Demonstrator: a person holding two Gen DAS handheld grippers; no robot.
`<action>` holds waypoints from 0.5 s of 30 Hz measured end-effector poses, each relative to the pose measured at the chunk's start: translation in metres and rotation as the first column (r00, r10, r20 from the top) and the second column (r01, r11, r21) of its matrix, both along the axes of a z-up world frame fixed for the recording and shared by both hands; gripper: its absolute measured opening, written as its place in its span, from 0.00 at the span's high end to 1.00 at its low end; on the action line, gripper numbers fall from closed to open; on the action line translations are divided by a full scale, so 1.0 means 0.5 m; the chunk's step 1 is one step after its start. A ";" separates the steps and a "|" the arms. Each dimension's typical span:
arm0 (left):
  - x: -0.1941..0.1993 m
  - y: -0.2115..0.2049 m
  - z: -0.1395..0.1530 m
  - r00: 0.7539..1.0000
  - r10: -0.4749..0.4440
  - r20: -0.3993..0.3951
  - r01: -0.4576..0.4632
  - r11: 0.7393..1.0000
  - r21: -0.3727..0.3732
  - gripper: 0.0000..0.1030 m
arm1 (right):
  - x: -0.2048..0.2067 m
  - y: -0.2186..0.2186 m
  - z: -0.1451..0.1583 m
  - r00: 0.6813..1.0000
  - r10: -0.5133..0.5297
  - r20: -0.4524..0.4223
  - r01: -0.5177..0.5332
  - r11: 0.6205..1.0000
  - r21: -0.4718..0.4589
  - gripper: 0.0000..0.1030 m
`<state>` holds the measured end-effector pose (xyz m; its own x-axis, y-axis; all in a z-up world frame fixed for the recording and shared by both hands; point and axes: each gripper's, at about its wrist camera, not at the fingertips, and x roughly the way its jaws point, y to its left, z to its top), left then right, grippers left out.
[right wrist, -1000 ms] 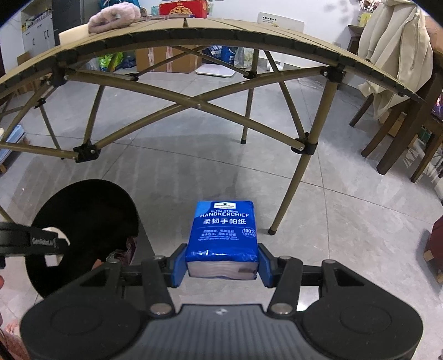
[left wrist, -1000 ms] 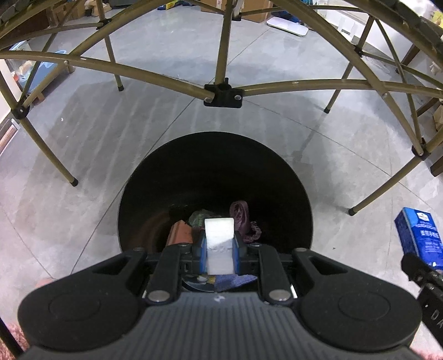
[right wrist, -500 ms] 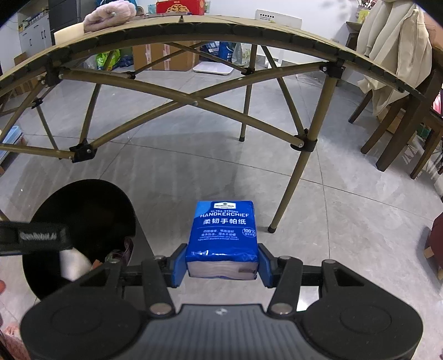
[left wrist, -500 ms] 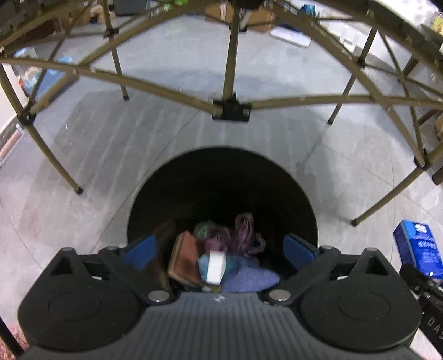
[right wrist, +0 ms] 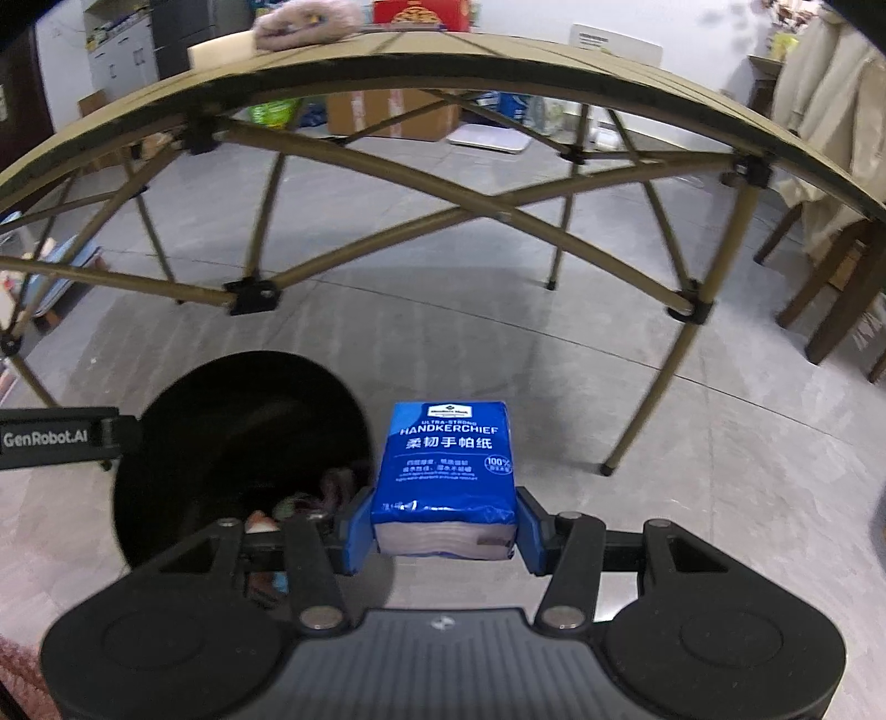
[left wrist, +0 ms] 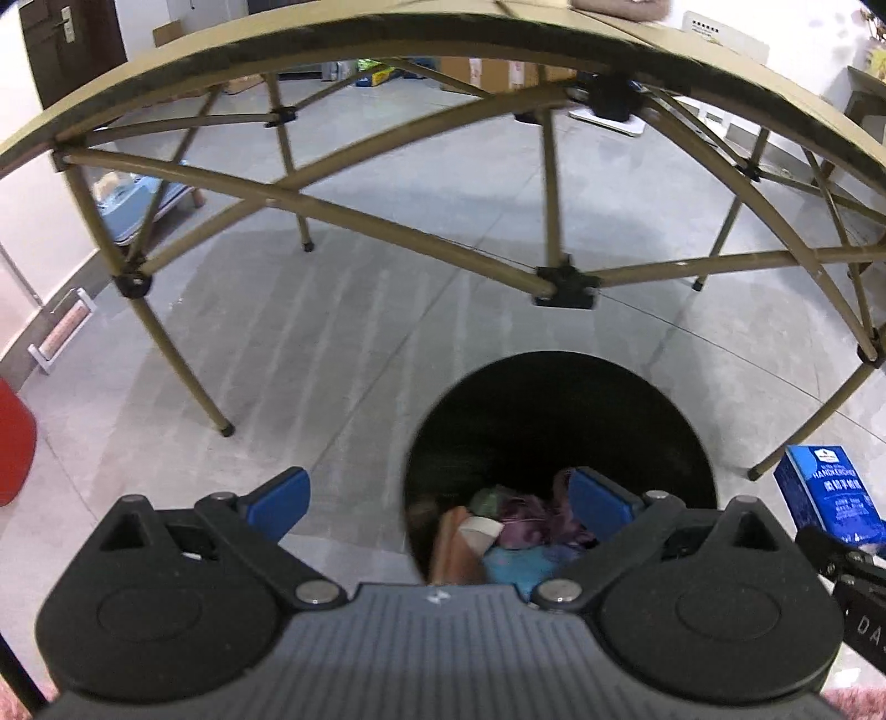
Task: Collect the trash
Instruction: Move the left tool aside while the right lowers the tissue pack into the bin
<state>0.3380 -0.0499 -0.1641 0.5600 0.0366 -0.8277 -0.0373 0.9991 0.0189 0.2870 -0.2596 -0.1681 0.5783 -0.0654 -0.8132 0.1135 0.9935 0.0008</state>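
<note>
Left wrist view: the left tool [left wrist: 437,501] hangs above the floor [left wrist: 332,343] with its blue pads [left wrist: 277,495] spread wide apart and nothing between them; its right pad overlaps the rim of the black trash bin [left wrist: 554,399], while its left pad lies over bare tile. The bin stands on the floor just in front of a folding counter [left wrist: 387,39] with tan crossed legs. Inside the bin lie mixed scraps [left wrist: 515,520], among them a small white piece [left wrist: 479,534], a brown item and purple and teal material; finer detail is blurred.

Right wrist view: the right tool [right wrist: 446,531] is clamped on a blue handkerchief pack [right wrist: 446,465], one pad against each side of the pack's lower end, the printed face turned up and forward. The pack is held in the air just to the right of the bin [right wrist: 232,399], not over its opening. The same pack appears at the right edge of the left wrist view [left wrist: 825,490]. A pink fluffy object [right wrist: 304,22] and a red box [right wrist: 421,11] rest on the counter top [right wrist: 498,61]; a wooden chair [right wrist: 830,277] draped with beige cloth stands at far right.
</note>
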 end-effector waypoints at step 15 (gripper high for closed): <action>-0.036 0.159 0.022 0.994 0.107 0.025 -0.108 0.994 0.025 0.01 | 0.054 0.130 -0.010 0.993 0.113 -0.047 -0.110 0.993 0.051 0.51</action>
